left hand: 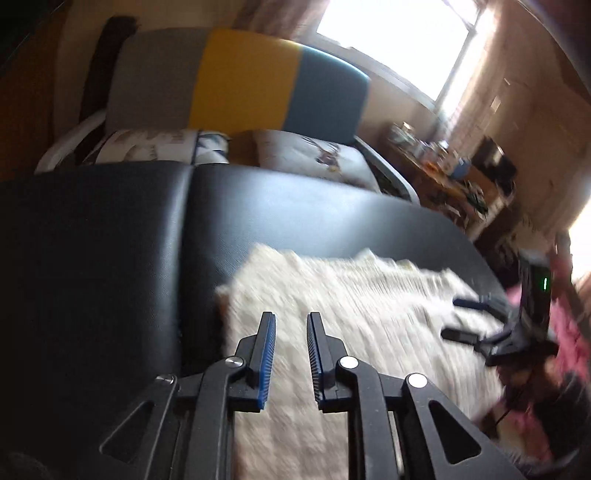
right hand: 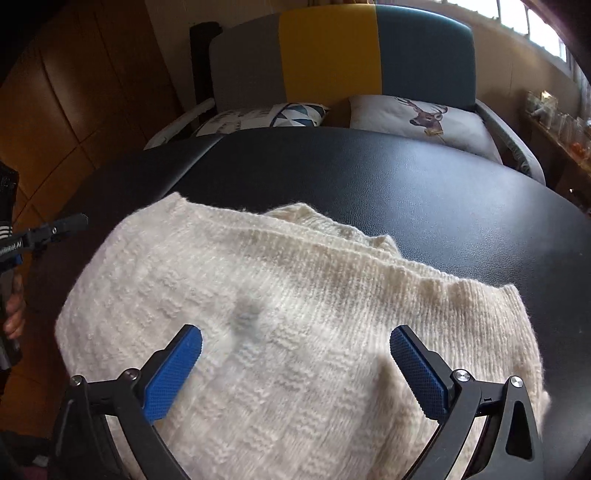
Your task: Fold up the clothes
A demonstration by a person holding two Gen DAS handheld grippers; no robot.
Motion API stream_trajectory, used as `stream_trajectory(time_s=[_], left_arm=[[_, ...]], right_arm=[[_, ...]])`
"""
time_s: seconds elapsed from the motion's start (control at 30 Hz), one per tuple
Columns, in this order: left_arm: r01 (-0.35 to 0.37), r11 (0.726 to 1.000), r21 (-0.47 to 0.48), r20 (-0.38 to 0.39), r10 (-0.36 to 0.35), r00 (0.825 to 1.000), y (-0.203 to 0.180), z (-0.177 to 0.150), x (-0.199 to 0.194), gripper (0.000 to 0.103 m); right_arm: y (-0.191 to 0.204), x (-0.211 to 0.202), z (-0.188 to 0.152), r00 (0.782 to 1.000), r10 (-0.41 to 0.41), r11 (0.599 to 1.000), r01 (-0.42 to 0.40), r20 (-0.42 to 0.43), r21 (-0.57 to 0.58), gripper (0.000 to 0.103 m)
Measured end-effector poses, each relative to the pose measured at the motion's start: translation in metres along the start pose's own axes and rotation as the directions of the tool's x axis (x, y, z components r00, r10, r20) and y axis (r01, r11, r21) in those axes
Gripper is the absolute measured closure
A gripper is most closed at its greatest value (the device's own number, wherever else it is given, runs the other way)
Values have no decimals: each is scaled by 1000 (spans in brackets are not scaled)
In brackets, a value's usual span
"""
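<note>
A cream knitted sweater [right hand: 280, 295] lies folded on the black padded table [right hand: 406, 184]; it also shows blurred in the left wrist view [left hand: 351, 302]. My right gripper [right hand: 295, 343] is wide open just above the sweater's near part, with nothing between its blue pads. My left gripper [left hand: 291, 325] hovers over the sweater's left edge, its jaws slightly apart and holding nothing. The right gripper also shows in the left wrist view [left hand: 465, 321], open over the sweater's right side. The left gripper's tip shows at the left edge of the right wrist view [right hand: 70, 221].
A chair [right hand: 332, 55] with grey, yellow and teal back panels stands behind the table, holding a deer-print pillow [right hand: 417, 118] and a patterned cushion [right hand: 266, 116]. A cluttered wooden shelf [left hand: 443, 173] is at the right under a bright window [left hand: 391, 33]. Wooden floor lies to the left.
</note>
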State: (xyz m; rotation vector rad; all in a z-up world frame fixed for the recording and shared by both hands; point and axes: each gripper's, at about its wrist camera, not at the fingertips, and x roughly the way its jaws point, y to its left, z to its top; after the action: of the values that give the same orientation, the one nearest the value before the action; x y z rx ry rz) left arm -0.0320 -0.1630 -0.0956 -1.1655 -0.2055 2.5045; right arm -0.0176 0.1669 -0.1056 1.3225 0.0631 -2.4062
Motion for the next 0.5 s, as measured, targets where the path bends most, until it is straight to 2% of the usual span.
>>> stream_trajectory(time_s=[0.1,0.2,0.23,0.3,0.4,0.5], left_arm=[[-63,996,62,-40,65,997,-23,-30,5,87],[-177,981,85,-80,184,980,-30,-62,20,86],[-191,979,71,-51,195,979,-32,-68,17,86],[-211,977,27,-50,212,976,-33,-72,18,86],[-275,961,25,-51,276,960,-41,-74,21,85],[-318,948,8,-54,318,947,-52,-77,25,85]], right_arm=[[5,-21,-14,1000,11,1000,-11,18,-8,0],[-2,-16,-37,999,-45,999,45,-6,30,0],[-4,-15,-45,998,-63,997,64,-14,43,0],[-8,-12,-59,995,-99,993,100,-25,59,0],[-2,-11,-71,990,-134,991,135,41,-14,0],[-6,-8,-69,990,-127,992,128,57,-6,0]])
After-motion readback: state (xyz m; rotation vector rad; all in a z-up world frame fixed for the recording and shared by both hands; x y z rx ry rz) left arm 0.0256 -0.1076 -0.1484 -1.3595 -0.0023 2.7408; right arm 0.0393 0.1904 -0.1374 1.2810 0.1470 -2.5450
